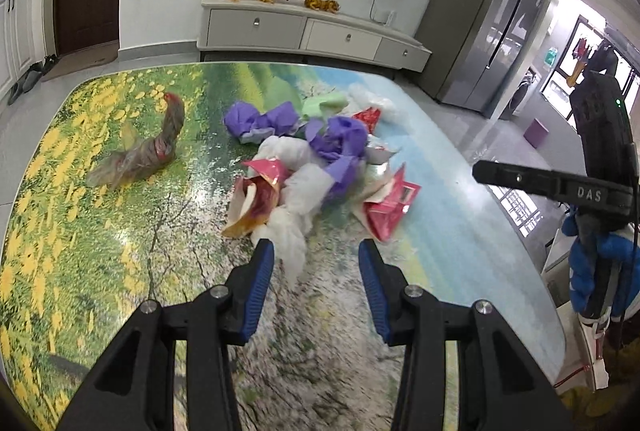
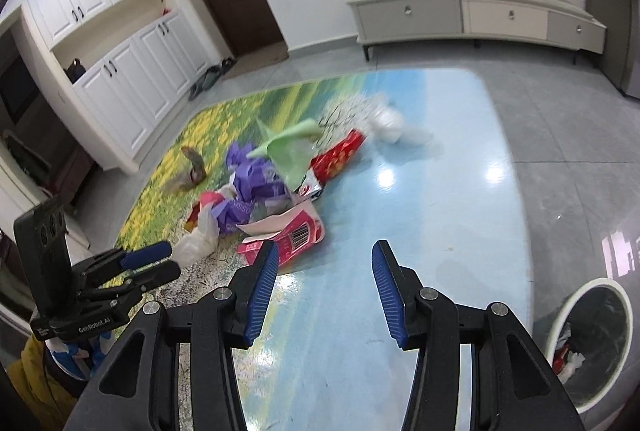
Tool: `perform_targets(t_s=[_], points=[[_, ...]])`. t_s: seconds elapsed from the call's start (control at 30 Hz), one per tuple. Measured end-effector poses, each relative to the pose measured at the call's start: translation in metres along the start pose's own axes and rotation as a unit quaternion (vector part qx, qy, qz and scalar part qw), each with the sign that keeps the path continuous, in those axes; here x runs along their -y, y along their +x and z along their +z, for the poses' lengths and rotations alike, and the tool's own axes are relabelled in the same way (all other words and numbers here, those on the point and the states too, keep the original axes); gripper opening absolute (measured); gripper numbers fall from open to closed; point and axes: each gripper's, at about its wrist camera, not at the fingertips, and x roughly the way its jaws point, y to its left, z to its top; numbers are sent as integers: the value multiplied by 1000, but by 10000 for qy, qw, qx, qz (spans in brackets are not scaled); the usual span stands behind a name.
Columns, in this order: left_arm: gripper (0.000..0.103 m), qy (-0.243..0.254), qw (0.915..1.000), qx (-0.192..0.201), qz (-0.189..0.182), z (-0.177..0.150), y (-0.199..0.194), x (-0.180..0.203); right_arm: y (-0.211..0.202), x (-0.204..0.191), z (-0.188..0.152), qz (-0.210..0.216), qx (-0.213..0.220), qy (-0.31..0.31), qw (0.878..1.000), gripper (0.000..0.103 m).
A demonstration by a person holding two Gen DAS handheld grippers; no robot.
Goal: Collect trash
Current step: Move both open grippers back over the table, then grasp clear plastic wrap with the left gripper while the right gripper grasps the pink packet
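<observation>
**Across the printed bench, a heap of trash between two wide grippers**

Across the middle of the bench [image 1: 120, 231], whose top carries a printed landscape of yellow flowers, blossom and blue sky, lies the trash pile [image 1: 316, 159]; beyond the bench stand a low white TV cabinet [image 1: 304, 31] against the wall and a grey fridge [image 1: 488, 31] to its right; on the floor just off the bench's right edge, in the right wrist view, sits a white-rimmed bin [image 2: 588, 343] with a dark liner and some scraps already inside; the pile itself is a loose heap of crumpled purple paper [image 1: 340, 139], white tissue [image 1: 292, 231], a green sheet [image 2: 292, 143], a red patterned wrapper [image 2: 340, 155] and a pink barcode packet [image 2: 292, 239], all touching or overlapping; well apart from the heap, toward the bench's left side, a twisted clear plastic bag [image 1: 144, 151] lies alone; a wad of white plastic [image 2: 390, 123] rests just beyond the heap's far end; the left gripper [image 1: 316, 251] hovers above the bench at the near edge of the pile, jaws spread wide and holding nothing, with the white tissue reaching in beside its left finger; the right gripper [image 2: 324, 251] is likewise spread wide and holds nothing, its left finger just in front of the pink packet
</observation>
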Motion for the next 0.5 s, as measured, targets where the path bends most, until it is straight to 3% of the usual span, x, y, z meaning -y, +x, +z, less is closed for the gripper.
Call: perform_targets(t_s=[0.3,0.5], points=[[40,-76,9998,-162,6,7,29,-8,43,-4,9,291,-329,-19,9990,56],[20,-267,9996,-109,-25,3,28,-18,67,-3,10,649,-506,270,9962,58]])
